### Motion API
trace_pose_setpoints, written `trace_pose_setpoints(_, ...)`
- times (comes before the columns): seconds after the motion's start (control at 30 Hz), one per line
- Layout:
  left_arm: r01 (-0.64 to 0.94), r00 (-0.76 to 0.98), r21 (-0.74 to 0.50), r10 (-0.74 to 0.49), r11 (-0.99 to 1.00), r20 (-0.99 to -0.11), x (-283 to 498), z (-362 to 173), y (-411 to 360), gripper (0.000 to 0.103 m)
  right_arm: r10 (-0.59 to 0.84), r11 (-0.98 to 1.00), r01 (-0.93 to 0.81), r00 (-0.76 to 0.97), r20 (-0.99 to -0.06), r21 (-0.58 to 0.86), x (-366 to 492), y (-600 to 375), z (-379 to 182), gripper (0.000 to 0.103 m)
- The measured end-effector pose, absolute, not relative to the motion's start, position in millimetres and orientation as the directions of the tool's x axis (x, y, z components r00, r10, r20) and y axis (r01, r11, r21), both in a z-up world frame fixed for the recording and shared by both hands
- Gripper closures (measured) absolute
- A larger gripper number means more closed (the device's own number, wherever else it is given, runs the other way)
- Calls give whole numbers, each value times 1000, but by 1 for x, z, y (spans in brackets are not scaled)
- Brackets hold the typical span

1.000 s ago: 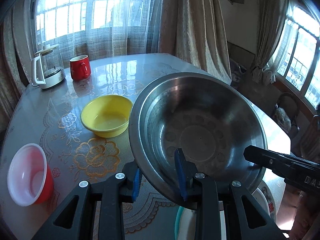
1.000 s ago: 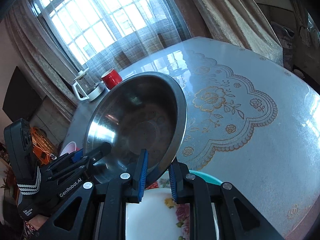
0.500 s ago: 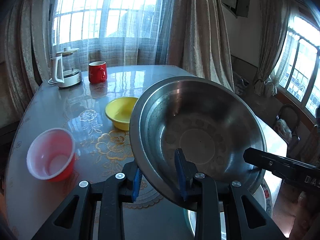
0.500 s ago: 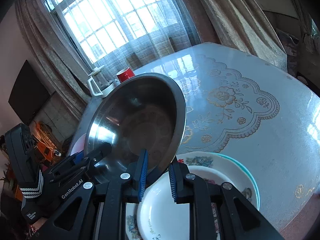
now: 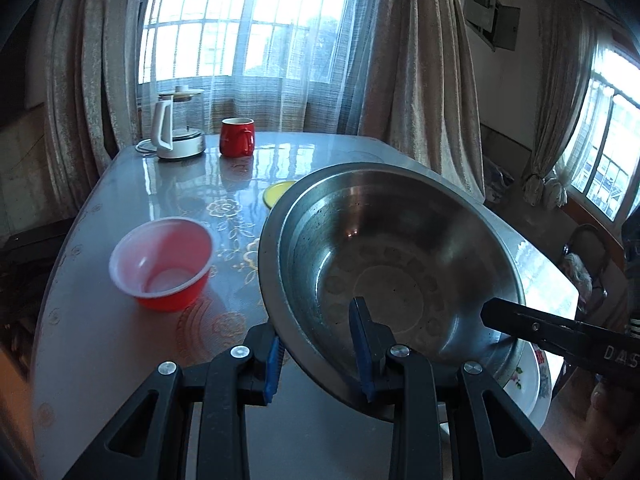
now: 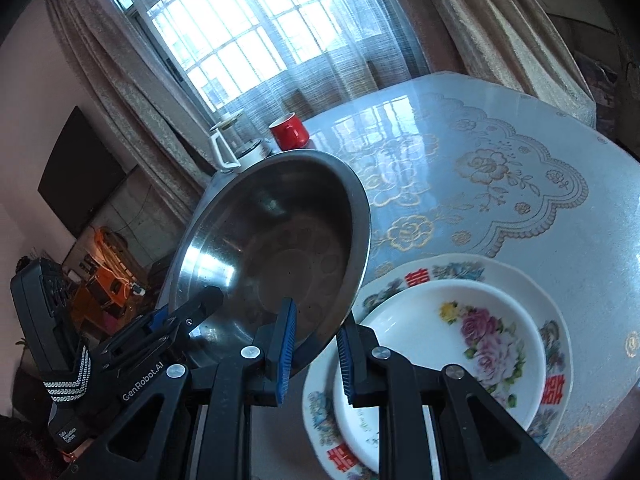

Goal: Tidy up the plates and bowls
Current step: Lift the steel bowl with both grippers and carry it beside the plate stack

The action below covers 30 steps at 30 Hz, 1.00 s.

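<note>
A large steel bowl [image 5: 394, 268] is held in the air, tilted, by both grippers. My left gripper [image 5: 318, 354] is shut on its near rim. My right gripper [image 6: 314, 354] is shut on its other rim and shows in the left wrist view [image 5: 560, 338] as a black finger. The steel bowl also shows in the right wrist view [image 6: 276, 256]. Below it lies a stack of flowered plates [image 6: 500, 332], the smaller white one on a larger one. A red plastic bowl [image 5: 162, 262] and a partly hidden yellow bowl [image 5: 278, 194] stand on the table.
A red mug [image 5: 237, 137] and a glass kettle [image 5: 176, 130] stand at the far edge of the table [image 5: 120, 200] by the curtained window. The flowered plates lie near the table's front right corner [image 6: 600, 420]. A chair [image 5: 592, 256] stands to the right.
Both grippers have lifted the steel bowl higher and drawn it back toward the near edge. The plate stack has come into full view under it. The yellow bowl is now mostly hidden behind the rim.
</note>
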<state>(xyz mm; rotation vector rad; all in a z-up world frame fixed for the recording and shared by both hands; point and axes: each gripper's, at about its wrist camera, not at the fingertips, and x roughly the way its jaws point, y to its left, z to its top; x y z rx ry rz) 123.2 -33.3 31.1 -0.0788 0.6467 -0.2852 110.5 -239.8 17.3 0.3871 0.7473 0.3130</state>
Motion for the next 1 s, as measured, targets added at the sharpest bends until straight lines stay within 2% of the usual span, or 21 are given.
trace_pose_setpoints(0.47, 169, 767, -181, -245, 969, -593, 87, 17, 5, 71, 482, 858, -199, 629, -609, 473, 96, -203, 4, 83)
trace_pose_setpoints(1.0, 94, 737, -189, -196, 977, -647, 65, -12, 31, 71, 517, 851, -236, 534, -669, 470, 99, -167, -19, 83)
